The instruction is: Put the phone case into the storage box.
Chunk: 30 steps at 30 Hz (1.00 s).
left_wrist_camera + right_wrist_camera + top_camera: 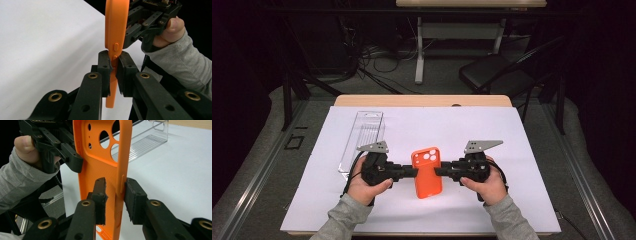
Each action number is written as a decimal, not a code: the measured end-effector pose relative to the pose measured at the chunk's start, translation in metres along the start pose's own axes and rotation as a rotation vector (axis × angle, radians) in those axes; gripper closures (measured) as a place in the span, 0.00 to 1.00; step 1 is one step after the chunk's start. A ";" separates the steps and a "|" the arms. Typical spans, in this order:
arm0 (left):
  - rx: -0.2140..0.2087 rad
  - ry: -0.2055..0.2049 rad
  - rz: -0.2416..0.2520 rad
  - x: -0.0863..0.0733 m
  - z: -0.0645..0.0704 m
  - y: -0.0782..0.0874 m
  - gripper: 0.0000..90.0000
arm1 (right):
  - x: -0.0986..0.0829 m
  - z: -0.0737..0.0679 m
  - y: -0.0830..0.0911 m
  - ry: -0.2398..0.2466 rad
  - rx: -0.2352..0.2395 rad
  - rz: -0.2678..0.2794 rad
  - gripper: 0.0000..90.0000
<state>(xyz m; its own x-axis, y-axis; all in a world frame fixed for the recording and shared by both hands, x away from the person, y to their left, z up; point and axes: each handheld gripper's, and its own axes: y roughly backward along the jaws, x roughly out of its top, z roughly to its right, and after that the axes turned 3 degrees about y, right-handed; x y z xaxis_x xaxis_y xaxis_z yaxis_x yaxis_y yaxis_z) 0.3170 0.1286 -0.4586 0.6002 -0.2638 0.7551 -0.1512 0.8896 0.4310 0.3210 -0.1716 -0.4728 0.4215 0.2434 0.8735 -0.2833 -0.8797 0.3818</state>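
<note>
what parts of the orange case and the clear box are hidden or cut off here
- Orange phone case: left hand-held gripper view cuts its top at the frame edge.
- Its bottom end, right hand-held gripper view: cut off by the lower edge.
- Clear plastic box: near end hidden behind the left hand-held gripper in the high view.

**Around the work: what else is in view**

A clear, oblong plastic box [362, 142] lies flat on the white sheet [492, 130] that covers the wooden surface [422, 100], towards the sheet's far left. The right gripper view shows the box [147, 138] ribbed along its floor, with a hanging slot at one end. Beyond the surface, on the grey floor [437, 82], stand a black folding chair [499, 72] at the right and the white leg of another table [419, 52]; dark cables [367, 65] trail at the left.
</note>
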 end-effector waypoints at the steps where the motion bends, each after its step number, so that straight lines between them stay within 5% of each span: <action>1: 0.000 -0.001 0.000 0.000 0.000 0.000 0.91 | 0.000 0.000 0.000 0.000 -0.001 0.000 0.80; 30: -0.003 -0.004 -0.005 0.000 0.001 -0.002 0.91 | -0.002 0.003 0.000 0.003 0.025 0.002 0.89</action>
<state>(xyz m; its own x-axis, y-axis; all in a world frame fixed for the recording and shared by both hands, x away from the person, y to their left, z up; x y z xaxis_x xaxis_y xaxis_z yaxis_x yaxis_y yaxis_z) 0.3162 0.1266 -0.4591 0.5978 -0.2699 0.7548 -0.1456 0.8894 0.4333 0.3230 -0.1738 -0.4753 0.4185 0.2429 0.8751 -0.2627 -0.8900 0.3727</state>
